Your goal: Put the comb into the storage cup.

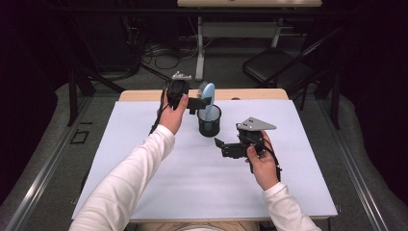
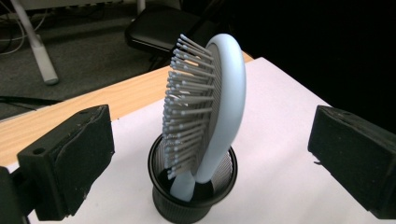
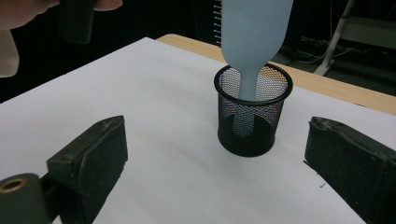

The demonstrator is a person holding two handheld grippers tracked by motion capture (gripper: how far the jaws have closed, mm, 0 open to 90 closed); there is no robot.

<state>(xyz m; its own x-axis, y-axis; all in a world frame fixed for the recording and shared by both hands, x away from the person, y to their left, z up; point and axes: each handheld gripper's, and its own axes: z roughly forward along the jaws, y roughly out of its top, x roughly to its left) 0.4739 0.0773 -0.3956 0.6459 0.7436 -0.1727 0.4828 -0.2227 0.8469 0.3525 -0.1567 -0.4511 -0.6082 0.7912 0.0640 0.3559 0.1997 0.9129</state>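
Nearest to the high camera are my two white sleeves (image 1: 130,187), which come in from the bottom edge over the white sheet (image 1: 192,183) that covers the desk (image 1: 144,95). My right hand (image 1: 262,161) holds the right gripper (image 1: 222,147) near the middle of the sheet, with a grey three-cornered plate (image 1: 256,124) on top of it. My left hand (image 1: 173,113) holds the left gripper (image 1: 204,102) farther back, just beside the top of a pale blue hairbrush (image 1: 207,98). The brush stands handle-down in a black mesh cup (image 1: 210,122), between the two grippers.

From the left gripper view, my two black jaws stand wide apart and hold nothing. Between them I see the hairbrush (image 2: 219,107) leaning in the cup (image 2: 187,205), its bristles (image 2: 187,112) turned to the left side of this view. Behind it is the wooden edge of the desk (image 2: 56,121) and a dark chair (image 2: 159,28) on the floor.

From the right gripper view, my jaws are also spread open and empty, well apart from the cup (image 3: 252,116). The smooth back of the hairbrush (image 3: 254,32) faces me, and its handle goes down inside the mesh. At the top left a part of my left hand (image 3: 28,11) appears.
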